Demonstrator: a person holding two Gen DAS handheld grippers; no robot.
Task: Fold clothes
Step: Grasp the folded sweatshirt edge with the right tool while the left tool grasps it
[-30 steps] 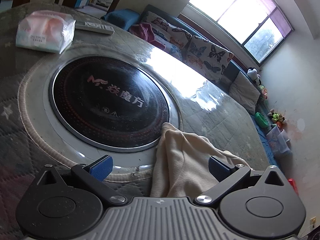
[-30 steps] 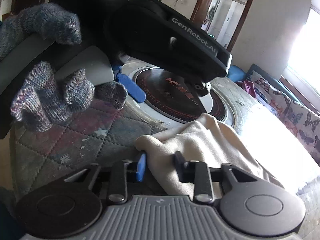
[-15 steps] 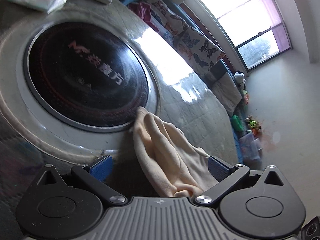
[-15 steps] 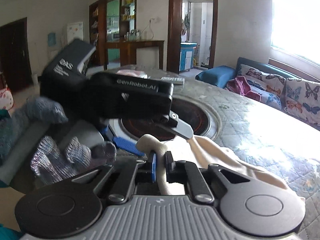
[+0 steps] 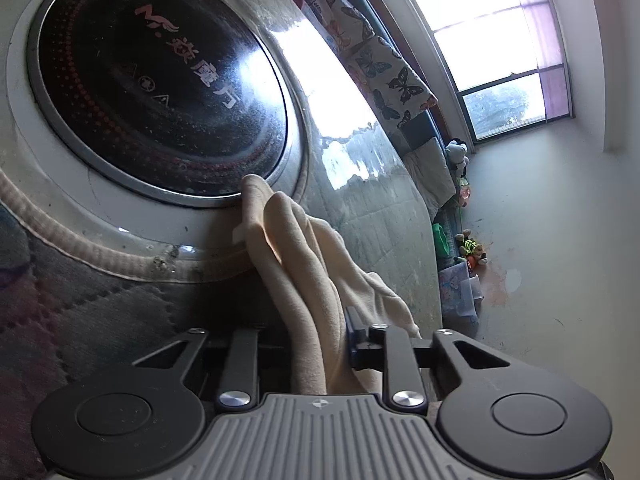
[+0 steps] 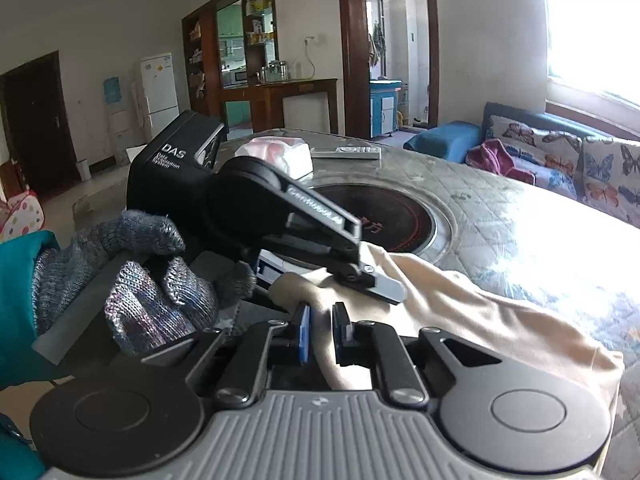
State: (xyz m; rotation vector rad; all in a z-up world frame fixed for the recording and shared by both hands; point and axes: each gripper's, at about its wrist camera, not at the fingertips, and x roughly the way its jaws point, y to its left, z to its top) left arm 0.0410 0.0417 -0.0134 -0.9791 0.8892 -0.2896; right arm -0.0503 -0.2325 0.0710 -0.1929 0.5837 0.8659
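While both claws grip the same bunched end of the cream garment (image 6: 472, 312), the main risk is a lopsided hold. The right claw (image 6: 322, 330) is pinched tight on a thin fold of cloth at the near edge of the desk (image 6: 520, 216). The left claw (image 5: 316, 332) is closing, with a thick roll of the garment between its jaws; in the right wrist view its fingers (image 6: 384, 284) already sit on the cloth just above the right claw. Because the two claws hold so close together, I judge that a lift could raise a rope of fabric instead of a flat edge, and the fold would come out crooked. If the left claw catches only the outer layer of the roll, the inner layers may slip free when the hands draw apart.

Most of the garment lies crumpled across the quilted cover of the desk, its far tip touching the rim of the round black cooktop (image 5: 160, 80) set into the desk. That raised rim could snag the cloth when it is spread. A tissue pack (image 6: 280, 156) and a remote control (image 6: 346, 152) lie at the far side, well apart. A gloved hand (image 6: 152, 284) holds the left claw's handle. A sofa (image 6: 568, 156) stands beyond the desk.
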